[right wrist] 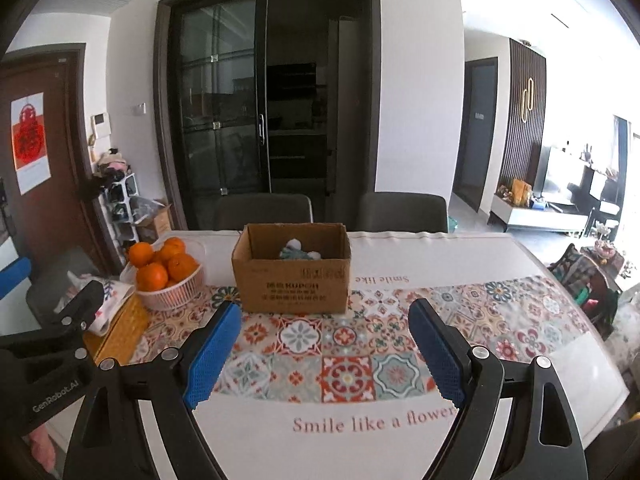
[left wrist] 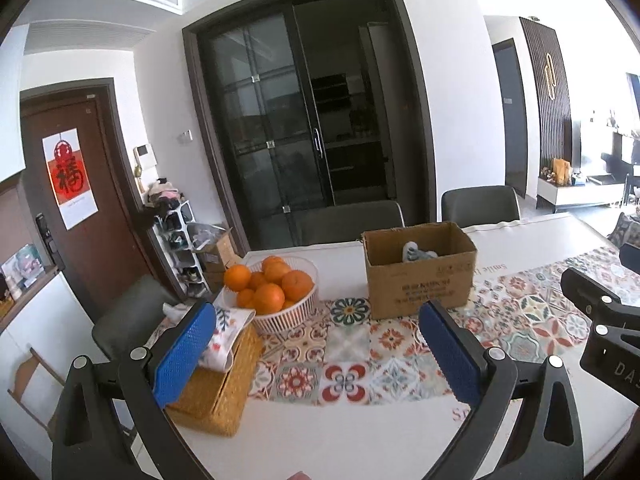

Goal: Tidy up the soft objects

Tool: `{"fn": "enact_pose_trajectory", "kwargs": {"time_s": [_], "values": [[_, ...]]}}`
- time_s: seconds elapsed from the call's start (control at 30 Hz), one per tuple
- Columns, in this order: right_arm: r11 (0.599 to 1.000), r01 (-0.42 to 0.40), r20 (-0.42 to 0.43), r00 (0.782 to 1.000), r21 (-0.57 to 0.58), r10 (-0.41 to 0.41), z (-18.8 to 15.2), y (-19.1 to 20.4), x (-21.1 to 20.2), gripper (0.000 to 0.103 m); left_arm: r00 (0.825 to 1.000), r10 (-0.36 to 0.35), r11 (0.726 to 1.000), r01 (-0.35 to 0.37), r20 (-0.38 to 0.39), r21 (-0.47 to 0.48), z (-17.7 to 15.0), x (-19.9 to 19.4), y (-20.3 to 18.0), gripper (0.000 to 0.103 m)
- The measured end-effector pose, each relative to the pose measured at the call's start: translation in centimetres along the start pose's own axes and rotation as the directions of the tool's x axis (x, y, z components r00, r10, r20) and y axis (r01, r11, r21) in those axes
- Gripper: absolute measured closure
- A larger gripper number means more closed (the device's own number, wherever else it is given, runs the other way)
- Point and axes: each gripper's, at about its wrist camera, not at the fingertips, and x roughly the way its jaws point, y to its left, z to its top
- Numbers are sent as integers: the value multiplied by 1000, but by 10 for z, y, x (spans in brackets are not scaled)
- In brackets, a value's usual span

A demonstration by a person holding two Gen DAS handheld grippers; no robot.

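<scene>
An open cardboard box (left wrist: 420, 276) (right wrist: 292, 276) stands on the patterned tablecloth, with a small grey-and-white soft toy (left wrist: 416, 254) (right wrist: 298, 252) inside. My left gripper (left wrist: 316, 320) is open and empty, held above the table short of the box. My right gripper (right wrist: 324, 318) is open and empty, facing the box from the front. A patterned white cloth (left wrist: 224, 336) (right wrist: 106, 304) lies on a woven yellow basket box (left wrist: 216, 392) (right wrist: 120, 336) at the left, right behind my left gripper's left finger.
A white basket of oranges (left wrist: 276, 292) (right wrist: 164, 276) stands left of the cardboard box. Two grey chairs (left wrist: 480, 204) (right wrist: 404, 212) stand behind the table. The right gripper's body (left wrist: 604, 320) shows at the left view's right edge.
</scene>
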Motion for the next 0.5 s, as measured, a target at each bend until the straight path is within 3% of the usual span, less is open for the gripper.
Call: {"fn": "enact_pose_trajectory", "kwargs": {"time_s": [0.27, 0.5], "values": [[1000, -3, 25, 1000, -1, 3, -26, -8, -54, 16, 999, -36, 999, 36, 5, -6, -25, -53, -2, 0], [1000, 0, 25, 1000, 10, 0, -42, -17, -83, 16, 997, -76, 997, 76, 8, -4, -36, -77, -9, 0]]}}
